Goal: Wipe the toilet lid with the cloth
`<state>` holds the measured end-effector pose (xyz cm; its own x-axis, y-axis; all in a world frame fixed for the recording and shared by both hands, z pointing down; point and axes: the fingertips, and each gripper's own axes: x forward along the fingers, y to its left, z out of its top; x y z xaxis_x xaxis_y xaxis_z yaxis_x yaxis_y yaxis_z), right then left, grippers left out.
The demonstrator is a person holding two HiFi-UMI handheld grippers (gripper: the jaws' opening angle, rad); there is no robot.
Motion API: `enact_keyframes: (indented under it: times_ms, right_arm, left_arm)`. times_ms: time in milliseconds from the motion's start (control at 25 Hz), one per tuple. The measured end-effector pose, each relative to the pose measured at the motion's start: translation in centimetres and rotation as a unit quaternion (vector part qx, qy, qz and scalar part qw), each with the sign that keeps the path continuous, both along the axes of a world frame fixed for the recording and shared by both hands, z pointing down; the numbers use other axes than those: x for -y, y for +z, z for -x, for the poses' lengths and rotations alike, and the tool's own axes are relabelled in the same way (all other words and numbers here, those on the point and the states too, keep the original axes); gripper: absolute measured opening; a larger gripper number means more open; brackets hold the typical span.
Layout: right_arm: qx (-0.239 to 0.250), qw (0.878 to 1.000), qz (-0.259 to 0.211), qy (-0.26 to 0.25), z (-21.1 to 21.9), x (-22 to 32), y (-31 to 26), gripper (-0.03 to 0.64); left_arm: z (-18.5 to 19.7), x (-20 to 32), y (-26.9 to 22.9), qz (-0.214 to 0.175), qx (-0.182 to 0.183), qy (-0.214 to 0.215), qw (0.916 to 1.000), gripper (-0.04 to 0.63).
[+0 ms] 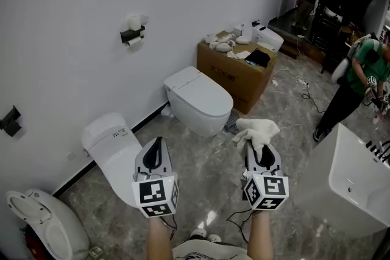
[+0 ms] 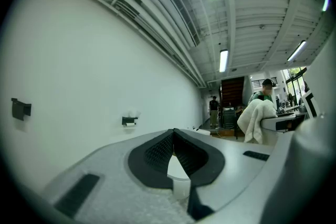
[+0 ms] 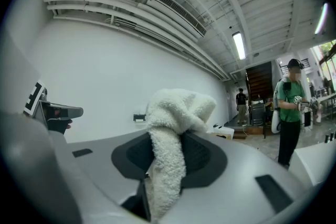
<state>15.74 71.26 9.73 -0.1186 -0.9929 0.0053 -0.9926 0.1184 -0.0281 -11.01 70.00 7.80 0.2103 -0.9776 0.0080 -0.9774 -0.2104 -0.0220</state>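
White fluffy cloth was clamped between the fingers of my right gripper, its upper end bunched above the tips, in the air over the marbled floor. The fingers of my left gripper were pressed together on nothing. The closed toilet lid lay ahead by the wall, apart from the cloth.
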Motion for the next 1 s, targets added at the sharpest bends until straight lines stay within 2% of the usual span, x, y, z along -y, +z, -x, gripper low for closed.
enact_keyframes:
  times_ms: [560,760,1000]
  right_arm:
    - [0.004,1.000,0.011,0.008,1.2,3.6,1.5,0.121]
    - [0.004,1.000,0.015,-0.001,1.2,7.5,2.3,0.121]
    - [0.002,1.000,0.017,-0.017,0.4,14.6,3.0,0.121]
  left_arm:
    - [1.9,3.7,1.9,0.014,0.002,-0.002,0.9999,0.008]
    - [2.1,6.9,2.6,0.018,0.003,-0.015,0.9997,0.008]
    - [1.0,13.1,3.4,0.020,0.003,-0.028,0.9994,0.008]
